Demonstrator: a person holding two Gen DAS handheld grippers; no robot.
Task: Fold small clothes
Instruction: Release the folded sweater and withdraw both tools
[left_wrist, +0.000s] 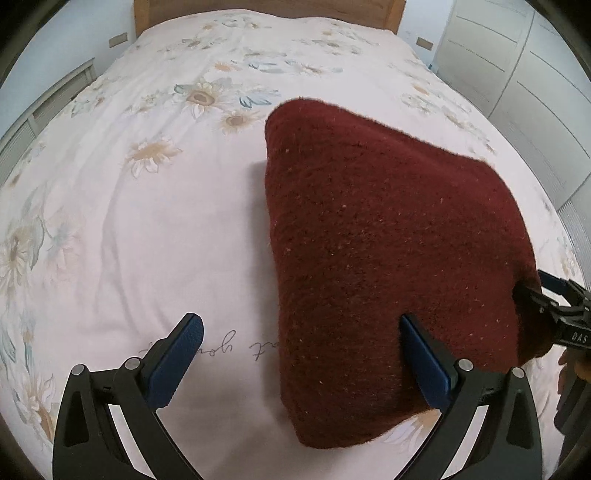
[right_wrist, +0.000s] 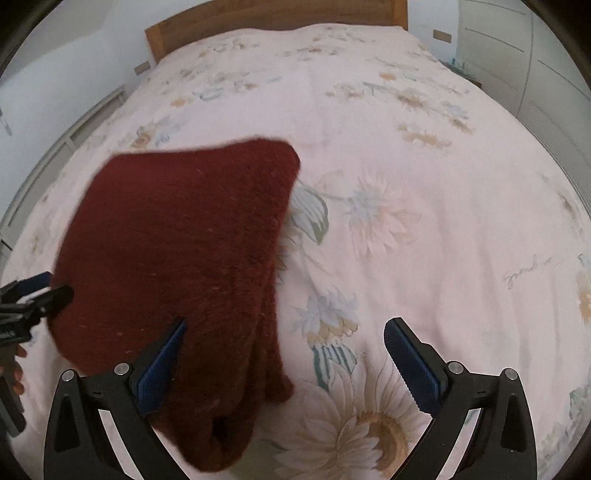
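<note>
Blue-padded fingers of the left gripper (left_wrist: 301, 336) are filling the bottom of the left wrist view, standing spread as wide as they go and gripping nothing; its right-hand pad is lying against the near edge of the garment while the other pad is hovering over bare sheet.

Taking up most of both views, the bed (left_wrist: 147, 221) is wearing a pale pink floral sheet (right_wrist: 424, 240) with sunflower prints and a line of script, and a wooden headboard (left_wrist: 266, 11) is showing along the top edge.

Next in size, the dark red knitted garment (left_wrist: 388, 240) is lying folded on the sheet, sitting right of centre in the left wrist view and left of centre in the right wrist view (right_wrist: 177, 240), with bunched folds along its right side near the bottom of the frame.

Smaller, the right gripper (right_wrist: 284, 336) is likewise gaping wide and clamping nothing, its left-hand pad resting over the knit and the other above a printed sunflower. At the lower left edge of that view, fingers of a hand (right_wrist: 16, 373) are just showing.
</note>
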